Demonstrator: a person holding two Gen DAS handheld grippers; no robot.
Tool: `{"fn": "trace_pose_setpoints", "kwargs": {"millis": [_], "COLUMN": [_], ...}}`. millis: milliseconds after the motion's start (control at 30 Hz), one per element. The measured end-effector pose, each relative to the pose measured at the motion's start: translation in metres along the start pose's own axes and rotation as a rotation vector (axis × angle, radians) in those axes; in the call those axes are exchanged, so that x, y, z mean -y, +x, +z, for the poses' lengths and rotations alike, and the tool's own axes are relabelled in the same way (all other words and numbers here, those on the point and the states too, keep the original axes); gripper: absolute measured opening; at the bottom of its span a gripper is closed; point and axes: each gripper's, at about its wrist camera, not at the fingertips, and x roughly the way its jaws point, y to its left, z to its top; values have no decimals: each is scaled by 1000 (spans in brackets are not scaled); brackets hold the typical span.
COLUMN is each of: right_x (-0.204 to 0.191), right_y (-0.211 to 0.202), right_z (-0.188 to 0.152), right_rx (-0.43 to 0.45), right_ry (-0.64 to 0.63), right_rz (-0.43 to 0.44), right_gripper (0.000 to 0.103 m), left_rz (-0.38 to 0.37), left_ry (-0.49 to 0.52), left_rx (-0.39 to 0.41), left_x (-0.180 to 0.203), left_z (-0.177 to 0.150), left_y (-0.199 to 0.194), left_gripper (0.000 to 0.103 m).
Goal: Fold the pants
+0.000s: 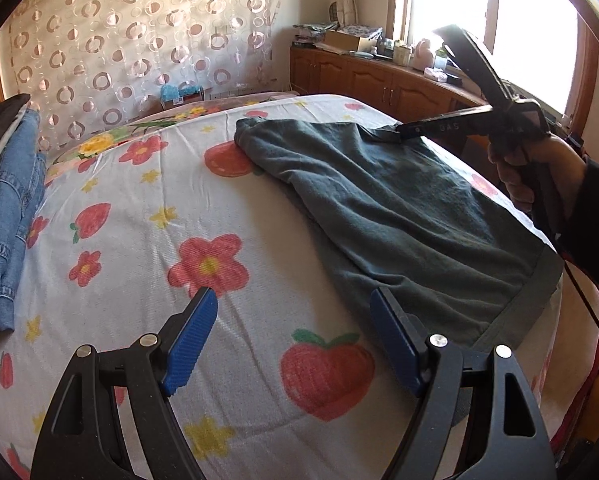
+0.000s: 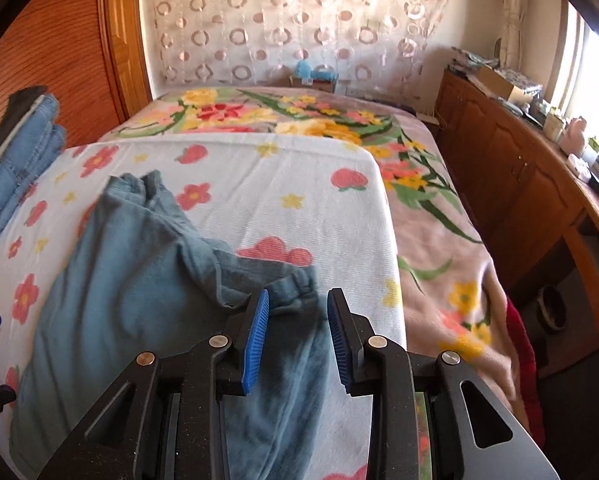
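Grey-blue pants [image 1: 399, 208] lie spread on a flower-and-strawberry sheet [image 1: 147, 240] on the bed. They also show in the right wrist view [image 2: 139, 280]. My left gripper [image 1: 293, 336] is open and empty above the sheet, by the pants' hem at the near edge. My right gripper [image 2: 295, 336] is open, its jaws astride the gathered waistband [image 2: 295, 284]. In the left wrist view the right gripper [image 1: 399, 130] reaches the pants' far right corner; I cannot tell there whether it touches the cloth.
A folded stack of blue denim [image 1: 7, 216] lies on the bed's left side, also in the right wrist view [image 2: 23, 168]. A wooden cabinet [image 2: 519, 184] with clutter stands at the right under a window. A floral blanket [image 2: 439, 240] covers the far bed.
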Motion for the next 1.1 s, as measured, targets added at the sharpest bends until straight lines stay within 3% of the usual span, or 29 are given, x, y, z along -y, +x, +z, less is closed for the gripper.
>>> {"fn": "trace_pose_setpoints", "kwargs": {"millis": [200,233,267,367,467,600,700,867,1033,1100], "right_x": [16,17,15,14,24,32,36,25,-5,-19], "right_y": [16,16,15,6,-3,-2,-4,-31,-82,-99], "right_z": [13,14,13,10,8,7,5,-5,-56,-81], "right_rx": [-26,-25,-23,27,76,42,24,44,97,112], "right_ry": [22,18,6,-12,43,72,85,66,-22,-51], "right_rz": [73,90,96,77,-4,-46,-55,-20,-47,-15], "right_gripper": [31,26,13,7,7,7,24,26,46,52], "left_rz": [-20,-20,-22,-33,-36,-26,-18,-13,-20,-21], "left_ry": [13,14,13,-1,-3,6,15,23,17,17], "left_rx": [-42,-44,-47,-53,-52,-55,-59,-60,-55,-54], "left_x": [4,5,5,3,3,5,8,8,8,8], "left_z": [-2,-2,-2,-3,-4,-4,-4,-4,-5,-5], "left_y": [7,7,8,8,8,8,8,9,8,8], "left_gripper": [80,80,80,80,79,80,80,81,81,81]}}
